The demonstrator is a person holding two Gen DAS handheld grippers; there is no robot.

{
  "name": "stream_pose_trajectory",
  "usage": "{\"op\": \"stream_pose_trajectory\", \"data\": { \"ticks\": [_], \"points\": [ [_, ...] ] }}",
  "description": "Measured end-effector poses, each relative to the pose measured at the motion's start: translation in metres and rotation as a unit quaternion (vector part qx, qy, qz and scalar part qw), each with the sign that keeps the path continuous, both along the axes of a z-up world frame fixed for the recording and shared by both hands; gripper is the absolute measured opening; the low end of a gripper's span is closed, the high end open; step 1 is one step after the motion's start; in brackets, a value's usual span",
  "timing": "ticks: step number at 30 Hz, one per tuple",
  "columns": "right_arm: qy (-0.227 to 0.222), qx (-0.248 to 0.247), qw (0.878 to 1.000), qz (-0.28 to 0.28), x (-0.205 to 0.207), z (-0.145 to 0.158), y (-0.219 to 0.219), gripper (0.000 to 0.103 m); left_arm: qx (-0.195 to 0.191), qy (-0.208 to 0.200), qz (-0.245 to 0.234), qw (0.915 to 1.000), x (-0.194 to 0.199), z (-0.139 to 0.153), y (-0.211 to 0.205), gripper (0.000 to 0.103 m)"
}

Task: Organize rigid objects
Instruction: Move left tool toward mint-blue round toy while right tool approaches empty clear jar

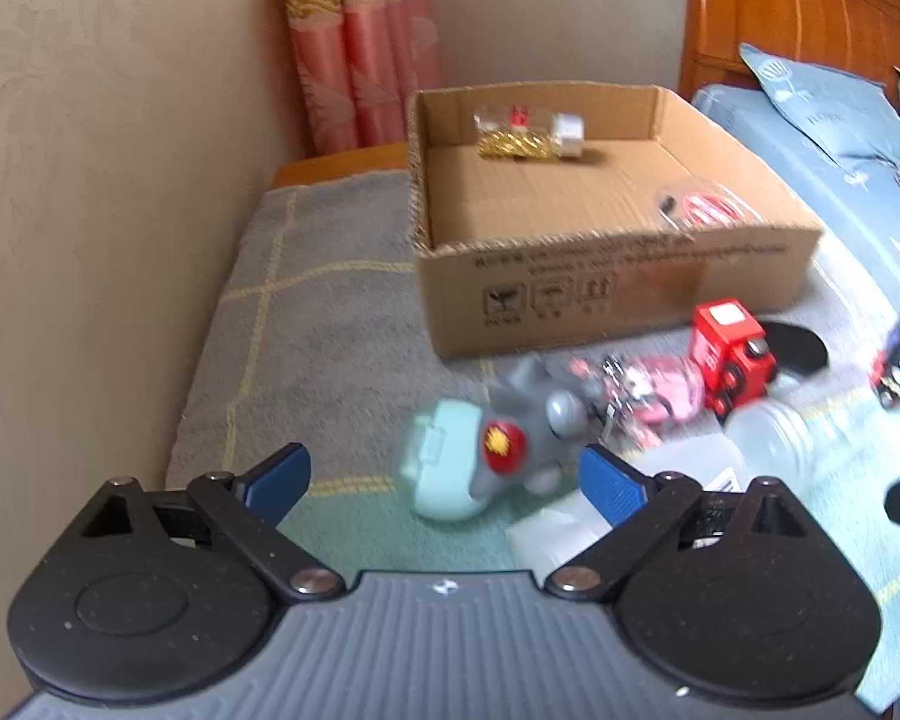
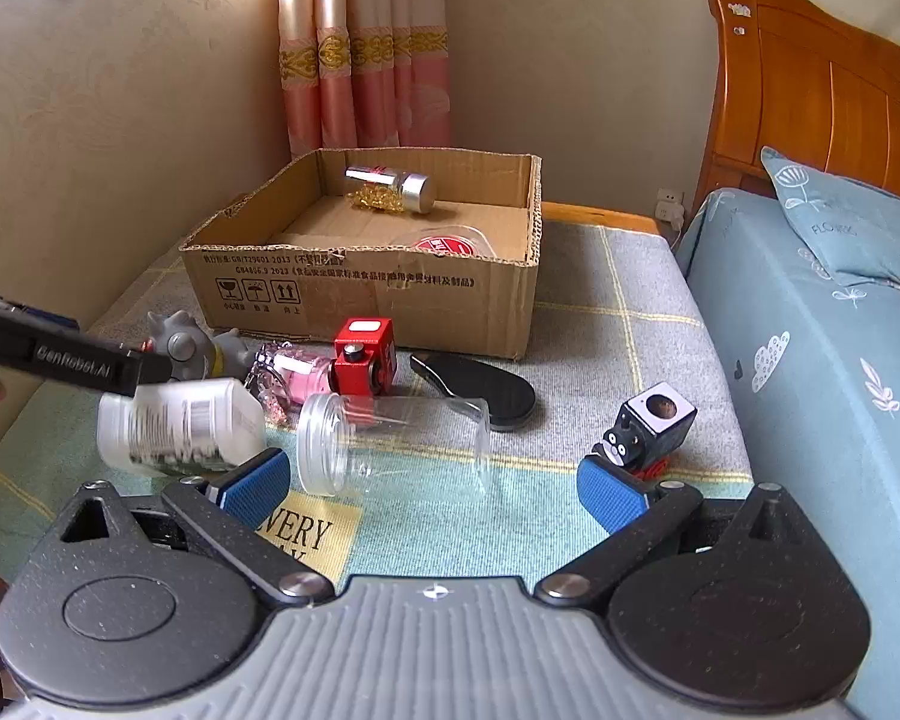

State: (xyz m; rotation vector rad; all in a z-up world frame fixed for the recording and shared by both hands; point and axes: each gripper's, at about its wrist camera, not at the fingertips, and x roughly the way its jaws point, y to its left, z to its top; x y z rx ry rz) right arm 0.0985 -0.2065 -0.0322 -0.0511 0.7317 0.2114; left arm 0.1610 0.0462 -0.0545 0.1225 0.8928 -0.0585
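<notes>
A shallow cardboard box (image 1: 618, 276) (image 2: 354, 300) sits on a grey rug and holds a vial with gold beads (image 1: 531, 135) (image 2: 390, 186) and a clear red-labelled lid (image 1: 711, 207) (image 2: 450, 245). In front of it lie a grey toy with a mint base (image 1: 480, 456) (image 2: 192, 348), a pink item (image 1: 660, 390) (image 2: 297, 378), a red toy block (image 1: 729, 354) (image 2: 363, 363), a white bottle (image 2: 180, 426), a clear jar (image 2: 390, 444) and a black toy train (image 2: 642, 429). My left gripper (image 1: 447, 480) is open just before the grey toy. My right gripper (image 2: 432, 483) is open over the clear jar.
A black oval piece (image 2: 480, 390) lies by the box. A bed with a blue sheet (image 2: 810, 372) and wooden headboard (image 2: 810, 90) stands to the right. A wall and pink curtain (image 2: 360, 48) are behind. The left gripper's body (image 2: 60, 360) reaches in from the left.
</notes>
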Motion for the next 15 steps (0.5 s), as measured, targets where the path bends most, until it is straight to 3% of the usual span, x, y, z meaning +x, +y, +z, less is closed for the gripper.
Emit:
{"op": "stream_pose_trajectory", "data": {
  "ticks": [15],
  "points": [
    [0.008,0.007,1.0,-0.007,0.004,-0.01,-0.008,0.103,-0.022,-0.008,-0.023,0.9995,-0.008,-0.015,0.011,0.096]
  ]
}}
